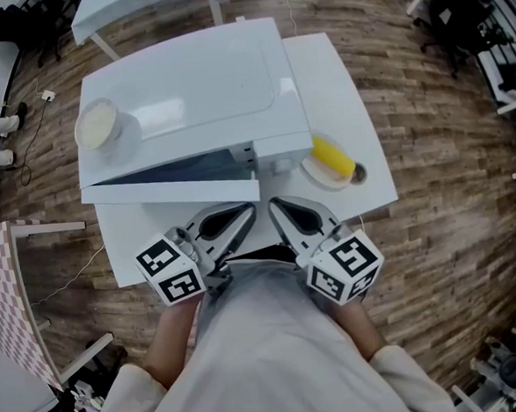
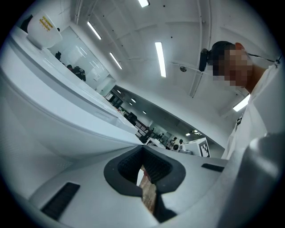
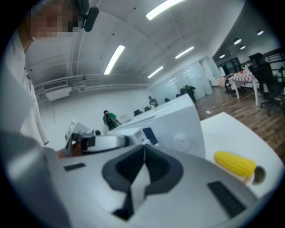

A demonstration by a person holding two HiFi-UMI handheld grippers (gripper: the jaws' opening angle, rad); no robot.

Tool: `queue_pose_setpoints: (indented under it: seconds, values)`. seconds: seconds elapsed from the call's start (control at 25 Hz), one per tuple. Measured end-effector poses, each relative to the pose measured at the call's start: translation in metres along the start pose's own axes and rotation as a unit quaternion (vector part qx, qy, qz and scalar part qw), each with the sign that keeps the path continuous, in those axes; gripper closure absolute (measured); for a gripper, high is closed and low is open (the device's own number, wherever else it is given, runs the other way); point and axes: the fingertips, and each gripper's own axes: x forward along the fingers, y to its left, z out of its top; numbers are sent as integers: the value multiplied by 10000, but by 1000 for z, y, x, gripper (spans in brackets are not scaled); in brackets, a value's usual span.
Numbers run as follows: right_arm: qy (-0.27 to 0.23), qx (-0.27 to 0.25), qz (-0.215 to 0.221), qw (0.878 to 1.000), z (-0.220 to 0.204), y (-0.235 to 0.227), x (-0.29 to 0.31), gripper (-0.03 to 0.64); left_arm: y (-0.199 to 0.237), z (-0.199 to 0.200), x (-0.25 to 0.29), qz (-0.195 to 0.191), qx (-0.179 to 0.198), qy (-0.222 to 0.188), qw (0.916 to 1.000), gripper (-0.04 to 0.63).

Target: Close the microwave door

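A white microwave [image 1: 196, 82] stands on a white table [image 1: 330, 72]. Its door [image 1: 173, 192] hangs ajar, swung out towards me, and a dark strip of the inside shows behind it. In the head view my left gripper [image 1: 248, 212] is held close to my body, just in front of the door's free end, shut with nothing in it. My right gripper [image 1: 274, 206] sits beside it, also shut and empty. The left gripper view shows the left gripper [image 2: 142, 151] under the microwave's white side [image 2: 53, 111]. The right gripper [image 3: 144, 149] points at the microwave [image 3: 178, 124].
A pale bowl [image 1: 99, 124] rests on top of the microwave. A yellow corn cob [image 1: 333, 156] lies on a small dish right of the microwave, near the table's front edge. Another white table [image 1: 138, 2] stands behind. A checkered cloth [image 1: 8, 289] is at my left.
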Motion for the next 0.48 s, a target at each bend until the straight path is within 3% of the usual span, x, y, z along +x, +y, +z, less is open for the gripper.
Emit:
queue_pose_setpoints:
  seconds: [0.48]
  values:
    - [39, 75, -80, 9999, -5, -4, 0, 594, 16, 7, 4, 56, -84, -57, 9999, 577]
